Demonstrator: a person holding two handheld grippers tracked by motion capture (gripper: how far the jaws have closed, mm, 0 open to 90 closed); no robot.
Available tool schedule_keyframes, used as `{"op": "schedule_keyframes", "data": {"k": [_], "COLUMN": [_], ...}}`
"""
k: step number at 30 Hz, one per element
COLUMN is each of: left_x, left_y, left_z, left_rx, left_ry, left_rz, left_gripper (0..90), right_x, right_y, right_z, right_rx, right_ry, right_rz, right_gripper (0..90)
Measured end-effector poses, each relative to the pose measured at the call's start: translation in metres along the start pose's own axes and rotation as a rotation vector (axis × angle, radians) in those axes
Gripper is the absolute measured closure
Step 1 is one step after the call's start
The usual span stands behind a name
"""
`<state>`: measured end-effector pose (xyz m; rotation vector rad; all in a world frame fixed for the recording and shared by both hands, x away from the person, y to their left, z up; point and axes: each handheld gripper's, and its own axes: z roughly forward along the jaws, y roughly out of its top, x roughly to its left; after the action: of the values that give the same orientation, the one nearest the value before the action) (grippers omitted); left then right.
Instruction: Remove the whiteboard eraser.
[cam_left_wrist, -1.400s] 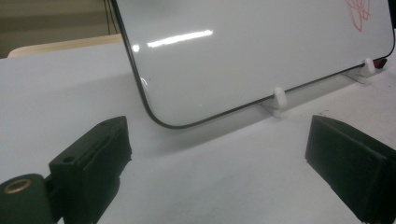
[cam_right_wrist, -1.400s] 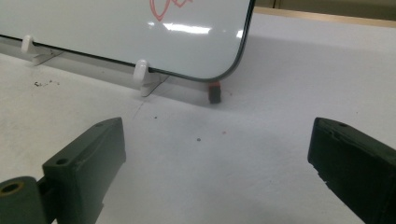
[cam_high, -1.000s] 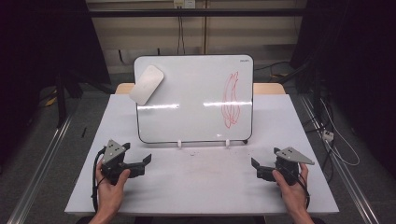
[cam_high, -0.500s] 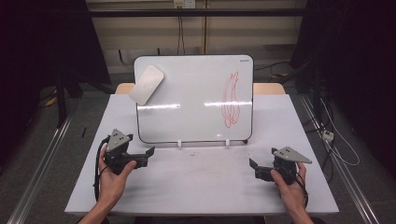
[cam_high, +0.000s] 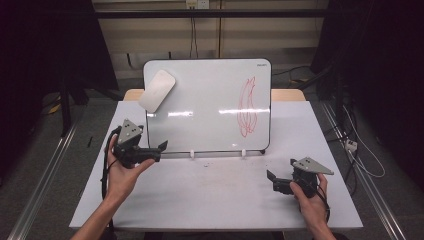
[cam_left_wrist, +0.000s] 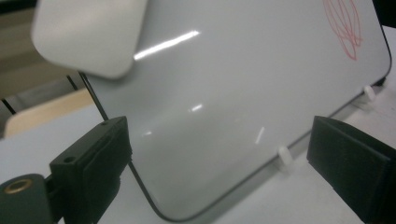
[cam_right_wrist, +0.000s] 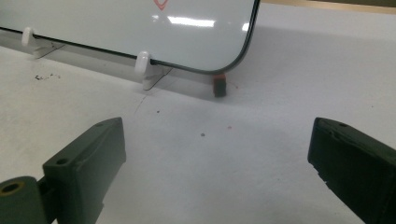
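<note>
Risk first: could have pushed the whiteboard (cam_high: 207, 107) off its white clip feet (cam_high: 192, 153) by pressing too hard on the eraser (cam_high: 156, 90), stuck at the board's upper left corner and overhanging its edge. Could also have knocked the eraser loose with an off-centre pinch, or smeared the red scribble (cam_high: 247, 106) rather than clearing it. Left gripper (cam_high: 162, 148): lifted off the surface (cam_high: 215, 200), aimed at the board below the eraser, fingers (cam_left_wrist: 100, 158) spread wide though just eased slightly inward, nothing between them, touched nothing. Right gripper (cam_high: 272, 181): low over the surface, well apart from the board, fingers (cam_right_wrist: 88, 158) wide open, held nothing.
</note>
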<state>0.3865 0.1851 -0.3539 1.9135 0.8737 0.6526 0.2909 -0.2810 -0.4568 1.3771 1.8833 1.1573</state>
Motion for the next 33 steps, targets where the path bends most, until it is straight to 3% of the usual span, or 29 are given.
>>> {"op": "schedule_keyframes", "data": {"k": [5, 7, 10, 11, 14, 18, 24, 30, 33], "left_x": [0.013, 0.017, 0.022, 0.024, 0.027, 0.029, 0.036, 0.035, 0.034], "left_y": [0.018, 0.024, 0.029, 0.031, 0.034, 0.040, 0.051, 0.066, 0.072], "left_z": [-0.003, -0.003, -0.002, -0.001, 0.004, 0.014, 0.027, 0.038, 0.044], "left_rx": [-0.032, -0.034, -0.036, -0.040, -0.030, -0.032, -0.056, -0.052, -0.022], "left_ry": [0.010, 0.022, 0.046, 0.033, 0.047, 0.045, 0.046, 0.098, 0.131], "left_rz": [-0.023, -0.014, 0.025, 0.033, 0.045, 0.099, 0.109, 0.165, 0.191], "left_gripper": [7.7, 7.3, 6.7, 5.9, 5.6, 6.1, 6.4, 8.6, 10.7], "right_x": [0.002, 0.003, 0.005, 0.005, 0.006, 0.005, 0.006, 0.005, 0.005], "right_y": [0.001, 0.002, 0.002, 0.002, 0.002, 0.002, 0.002, 0.002, 0.002], "right_z": [0.000, 0.001, 0.002, 0.003, 0.003, 0.004, 0.004, 0.003, 0.003], "right_rx": [0.003, 0.006, 0.004, 0.004, 0.006, 0.005, 0.009, 0.007, 0.007], "right_ry": [0.004, 0.006, 0.008, 0.010, 0.013, 0.013, 0.018, 0.021, 0.021], "right_rz": [-0.009, -0.007, -0.013, -0.016, -0.021, -0.017, -0.020, -0.019, -0.018], "right_gripper": [4.2, 4.2, 4.2, 4.2, 4.2, 4.2, 4.2, 4.2, 4.2]}}
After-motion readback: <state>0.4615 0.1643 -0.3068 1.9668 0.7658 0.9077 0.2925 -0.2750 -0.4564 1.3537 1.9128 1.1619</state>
